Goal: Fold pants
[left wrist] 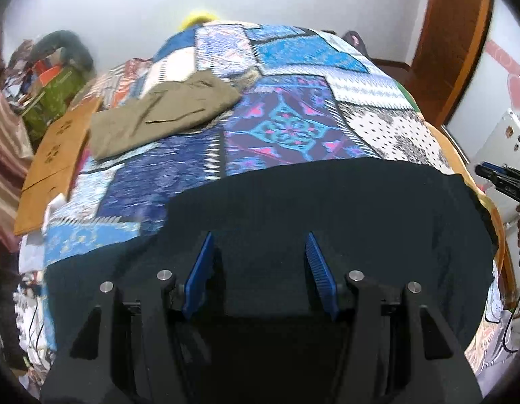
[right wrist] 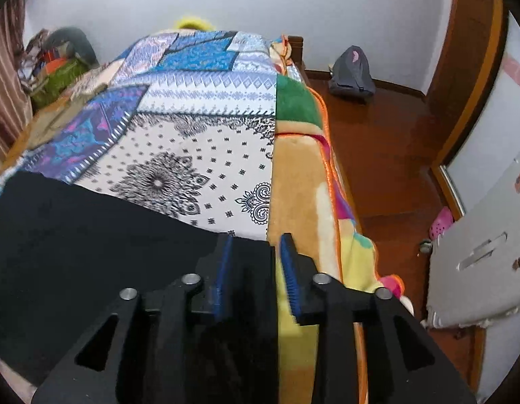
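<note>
From the left wrist camera, a bed was seen covered by a patchwork bedspread [left wrist: 293, 124] of printed panels in blue, purple, white and black. A pair of dark, nearly black pants [left wrist: 327, 208] was spread flat across the near end of the bed, its cloth smooth and matte, with a straight far edge. The left gripper [left wrist: 263, 269] was held over the dark cloth, its two ribbed blue fingers [left wrist: 202, 269] set wide apart and nothing caught between them. Further up the bed, a folded olive-brown garment [left wrist: 162, 114] lay in a flat, creased rectangle. Beside it, a flattened brown cardboard sheet [left wrist: 54, 155] rested at the left edge of the bed. The right gripper [left wrist: 502, 181] was glimpsed at the far right, blurred.

From the right wrist camera, the pants [right wrist: 91, 242] filled the lower left, their squared corner reaching the bedspread's [right wrist: 199, 128] right edge. The right gripper [right wrist: 258, 269] was seen at that corner, its blue ribbed fingers [right wrist: 290, 269] drawn fairly close together with a narrow gap remaining; whether the cloth was pinched could not be told. Under the bedspread, a fluffy blanket [right wrist: 303, 188] in tan, green and yellow, trimmed in orange, hung over the side of the bed. A grey backpack [right wrist: 352, 70] was slumped on the polished wooden floor [right wrist: 387, 155].
</note>
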Demonstrator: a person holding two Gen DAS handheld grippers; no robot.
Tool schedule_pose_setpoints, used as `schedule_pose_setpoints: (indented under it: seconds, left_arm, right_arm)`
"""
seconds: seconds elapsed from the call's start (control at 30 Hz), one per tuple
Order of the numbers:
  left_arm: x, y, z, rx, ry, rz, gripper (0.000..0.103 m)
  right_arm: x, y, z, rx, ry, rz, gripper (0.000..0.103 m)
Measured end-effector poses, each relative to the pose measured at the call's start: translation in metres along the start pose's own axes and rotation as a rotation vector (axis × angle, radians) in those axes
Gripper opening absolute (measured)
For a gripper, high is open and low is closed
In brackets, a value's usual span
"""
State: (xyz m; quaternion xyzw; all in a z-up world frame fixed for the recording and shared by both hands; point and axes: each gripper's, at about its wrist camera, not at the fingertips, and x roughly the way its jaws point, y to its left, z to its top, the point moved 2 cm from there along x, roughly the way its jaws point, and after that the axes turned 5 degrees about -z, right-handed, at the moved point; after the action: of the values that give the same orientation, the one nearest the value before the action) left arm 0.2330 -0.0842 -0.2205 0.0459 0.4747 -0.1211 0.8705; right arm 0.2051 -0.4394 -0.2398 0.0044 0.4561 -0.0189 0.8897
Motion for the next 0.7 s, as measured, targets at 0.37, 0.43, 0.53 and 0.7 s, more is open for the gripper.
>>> schedule_pose_setpoints:
  seconds: [0.37, 0.43, 0.53, 0.7]
  left_arm:
    - [-0.069, 0.159, -0.053, -0.243, -0.036, 0.186, 0.056]
    - [-0.071, 0.193, -0.062, -0.294, -0.025, 0.207, 0.056]
    - [-0.065, 0.231, -0.069, -0.360, -0.004, 0.182, 0.056]
    - [-0.034, 0.258, -0.069, -0.399, 0.026, 0.089, 0.056]
  right_arm:
    - [-0.067, 0.018, -0.021, 0.025, -0.062, 0.042, 0.053]
    - [-0.068, 0.020, -0.028, 0.046, -0.050, 0.040, 0.053]
    - [-0.063, 0.021, -0.039, 0.099, -0.020, 0.031, 0.053]
    - [-0.054, 0.024, -0.053, 0.160, 0.031, 0.010, 0.053]
